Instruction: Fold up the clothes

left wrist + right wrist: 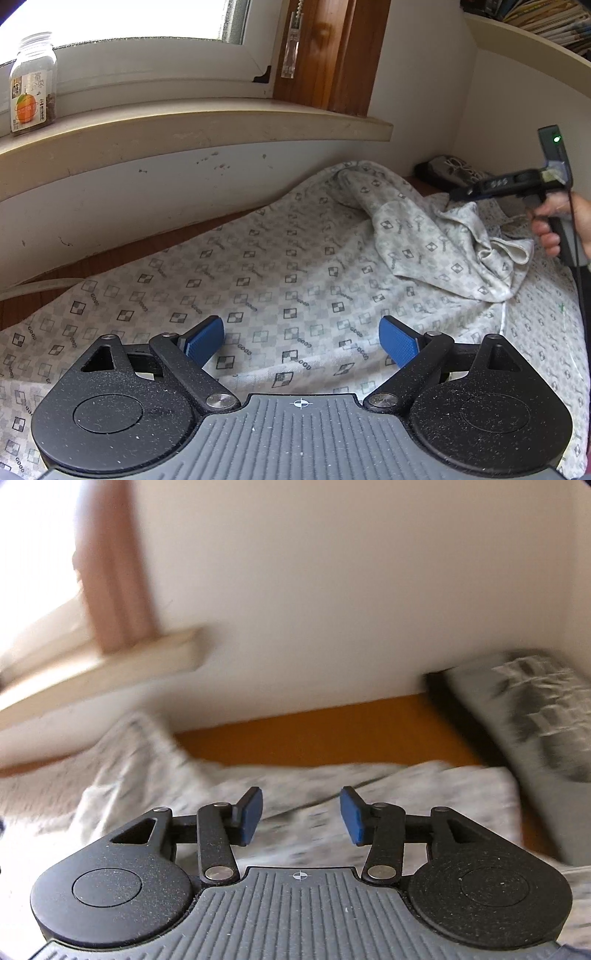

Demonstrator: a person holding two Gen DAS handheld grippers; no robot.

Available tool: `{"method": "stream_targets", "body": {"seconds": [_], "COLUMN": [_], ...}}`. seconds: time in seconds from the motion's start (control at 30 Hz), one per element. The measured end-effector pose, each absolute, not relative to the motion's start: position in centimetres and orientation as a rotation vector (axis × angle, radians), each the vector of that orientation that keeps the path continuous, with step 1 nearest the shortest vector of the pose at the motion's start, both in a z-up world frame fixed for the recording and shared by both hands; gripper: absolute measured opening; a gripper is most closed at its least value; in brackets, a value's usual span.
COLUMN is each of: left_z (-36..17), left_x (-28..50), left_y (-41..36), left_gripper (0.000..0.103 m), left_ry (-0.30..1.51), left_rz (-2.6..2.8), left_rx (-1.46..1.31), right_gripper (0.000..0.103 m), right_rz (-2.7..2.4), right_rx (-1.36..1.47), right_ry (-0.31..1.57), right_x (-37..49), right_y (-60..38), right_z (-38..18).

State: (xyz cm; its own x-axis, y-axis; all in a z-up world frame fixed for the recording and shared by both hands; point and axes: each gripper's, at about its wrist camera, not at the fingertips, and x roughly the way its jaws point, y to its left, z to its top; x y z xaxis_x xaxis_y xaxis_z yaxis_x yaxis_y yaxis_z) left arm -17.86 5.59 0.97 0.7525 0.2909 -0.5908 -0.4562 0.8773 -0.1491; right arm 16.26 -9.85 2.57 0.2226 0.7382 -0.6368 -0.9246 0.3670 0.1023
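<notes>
A: Garment (280,280), pale grey with a checker-and-logo print, is lying spread over the wooden surface (122,247), long axis running from near left to far right in the left wrist view.

B: Which end is pointing where?

A: Far right end is sitting bunched, with one flap (436,240) lying folded back on top, just under the window side. Near end is lying flat below the left gripper (301,341).

B: Left claw?

A: Blue pads (207,339) standing spread wide, nothing between them, hovering over the flat cloth.

B: Right one?

A: Right gripper (301,814) is also standing parted, nothing pinched, cloth lying below it. Its view is blurring. From the left wrist view a hand (554,225) is holding its handle at the far right, tip near the bunched flap; cannot tell if touching.

B: Room?

A: Windowsill (207,129) is running along the far wall, a clear jar (31,85) with an orange label standing on its left end. Wooden frame (332,55) is rising by the window. A dark patterned item (532,716) is lying far right on the orange-brown wood.
</notes>
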Motion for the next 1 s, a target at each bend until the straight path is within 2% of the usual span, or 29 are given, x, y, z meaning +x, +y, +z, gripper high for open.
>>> {"method": "stream_targets", "body": {"seconds": [0.1,0.23,0.27,0.3,0.33,0.37,0.43,0.5,0.53,0.57,0.6,0.63,0.73,0.83,1.0], "left_z": [1.0,1.0,1.0,1.0,1.0,1.0,1.0,1.0,1.0,1.0,1.0,1.1,1.1,1.1,1.0], "left_x": [-17.8,-17.8,-17.8,-17.8,-17.8,-17.8,-17.8,-17.8,-17.8,-17.8,-17.8,-17.8,-17.8,-17.8,-17.7], "left_y": [5.6,5.6,5.6,5.6,5.6,5.6,5.5,5.5,5.5,5.5,5.4,5.4,5.3,5.3,5.3], "left_gripper": [0.093,0.093,0.093,0.093,0.093,0.093,0.093,0.094,0.094,0.097,0.102,0.102,0.102,0.103,0.103], "left_ry": [0.594,0.595,0.595,0.596,0.596,0.597,0.598,0.599,0.599,0.600,0.599,0.598,0.597,0.599,0.605], "left_rz": [0.413,0.412,0.412,0.411,0.411,0.410,0.407,0.405,0.404,0.404,0.403,0.402,0.400,0.399,0.397], "left_rx": [-0.292,-0.290,-0.290,-0.289,-0.289,-0.288,-0.285,-0.283,-0.283,-0.282,-0.280,-0.277,-0.273,-0.272,-0.276], "right_gripper": [0.048,0.047,0.042,0.029,0.003,0.002,0.002,0.007,0.012,0.026,0.034,0.040,0.047,0.048,0.049], "right_rz": [1.150,1.130,1.128,1.135,1.147,1.154,1.159,1.139,1.138,1.138,1.146,1.154,1.178,1.169,1.128], "right_rx": [-0.374,-0.260,-0.240,-0.231,-0.214,-0.190,-0.105,-0.056,-0.079,-0.101,-0.122,-0.143,-0.205,-0.272,-0.366], "right_ry": [0.706,0.779,0.785,0.784,0.755,0.709,0.598,0.528,0.537,0.543,0.535,0.526,0.501,0.460,0.509], "right_x": [15.5,17.5,17.9,18.2,18.4,18.4,18.4,18.5,18.5,18.5,18.4,18.3,17.8,16.5,16.0], "right_y": [-8.2,-6.8,-6.5,-6.2,-6.0,-6.2,-7.1,-7.9,-8.0,-8.2,-8.9,-9.6,-11.6,-14.2,-18.2], "right_z": [1.6,1.8,2.0,2.1,2.4,2.9,4.2,5.0,4.8,4.7,4.7,4.6,4.4,3.7,1.1]}}
